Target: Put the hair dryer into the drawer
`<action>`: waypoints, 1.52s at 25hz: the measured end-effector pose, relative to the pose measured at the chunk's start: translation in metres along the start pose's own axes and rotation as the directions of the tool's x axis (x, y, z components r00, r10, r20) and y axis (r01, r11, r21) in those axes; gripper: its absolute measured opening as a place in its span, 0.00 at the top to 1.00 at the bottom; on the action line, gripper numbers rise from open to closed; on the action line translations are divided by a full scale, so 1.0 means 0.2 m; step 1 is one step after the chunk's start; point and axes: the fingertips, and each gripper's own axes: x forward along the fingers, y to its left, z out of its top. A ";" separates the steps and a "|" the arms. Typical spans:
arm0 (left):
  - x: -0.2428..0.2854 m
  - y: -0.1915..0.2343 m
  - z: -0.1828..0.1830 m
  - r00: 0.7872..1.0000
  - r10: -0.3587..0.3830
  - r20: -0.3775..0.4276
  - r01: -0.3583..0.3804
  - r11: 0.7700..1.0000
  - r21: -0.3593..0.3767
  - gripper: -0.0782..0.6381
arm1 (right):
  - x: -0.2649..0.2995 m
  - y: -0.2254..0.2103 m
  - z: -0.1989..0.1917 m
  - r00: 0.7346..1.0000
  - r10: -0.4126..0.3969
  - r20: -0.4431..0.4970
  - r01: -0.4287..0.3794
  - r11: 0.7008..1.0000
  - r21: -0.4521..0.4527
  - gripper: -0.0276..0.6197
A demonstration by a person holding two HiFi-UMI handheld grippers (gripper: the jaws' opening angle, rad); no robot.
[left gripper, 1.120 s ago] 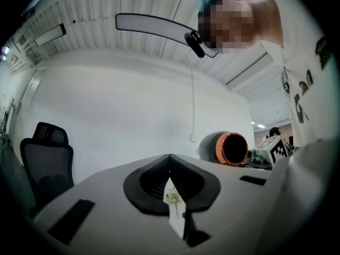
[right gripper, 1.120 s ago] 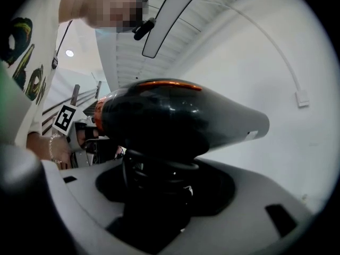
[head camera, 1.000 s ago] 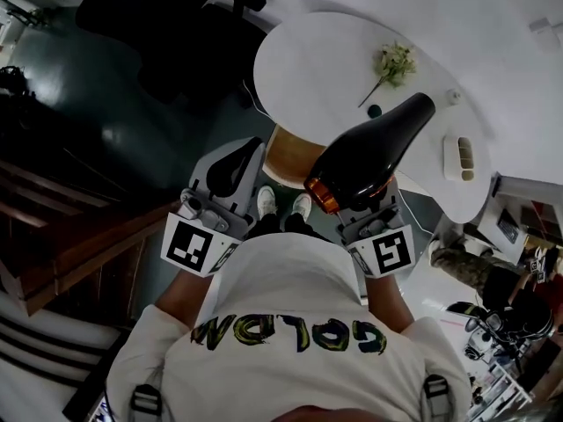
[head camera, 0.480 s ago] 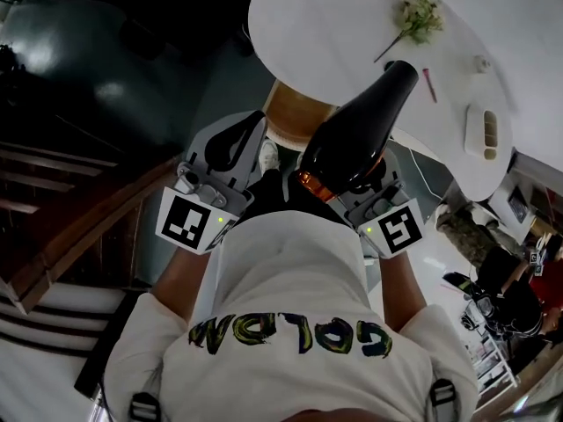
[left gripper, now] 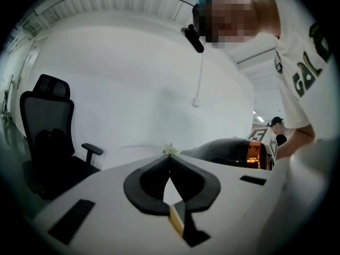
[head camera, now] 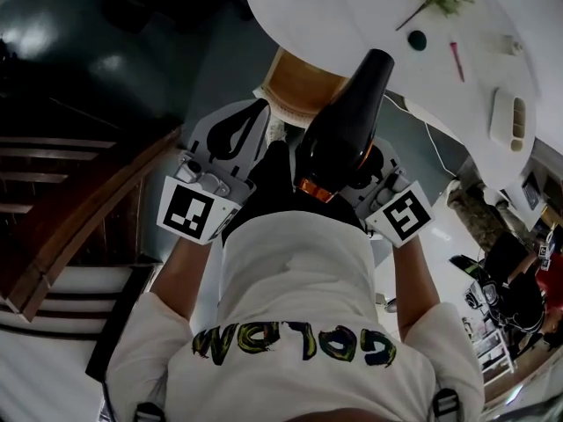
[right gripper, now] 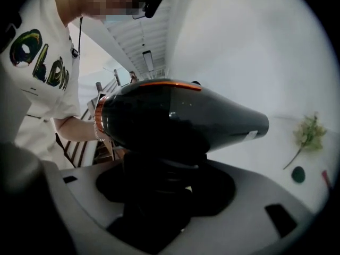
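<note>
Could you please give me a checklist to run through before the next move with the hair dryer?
1. Grip on the hair dryer: ok; the right gripper is shut on its handle.
2. Is the left gripper free: ok; jaws together, nothing between them.
3. Is the drawer located and open: cannot tell; no drawer can be made out in any view.
4. Nozzle clear of the white table: cannot tell; it overlaps the table's edge in the head view, heights unclear.

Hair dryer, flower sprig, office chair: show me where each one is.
hair dryer (head camera: pixel 345 134), head view, on its black barrel.
flower sprig (right gripper: pixel 309 133), right gripper view, on its blossoms.
office chair (left gripper: pixel 47 125), left gripper view, on its backrest.
</note>
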 end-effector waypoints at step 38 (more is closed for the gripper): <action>0.38 0.14 -1.06 0.940 -0.158 -0.301 0.147 0.987 -0.060 0.88 | 0.45 -0.38 -0.99 0.829 0.368 -0.422 -0.250 0.918 0.308 0.53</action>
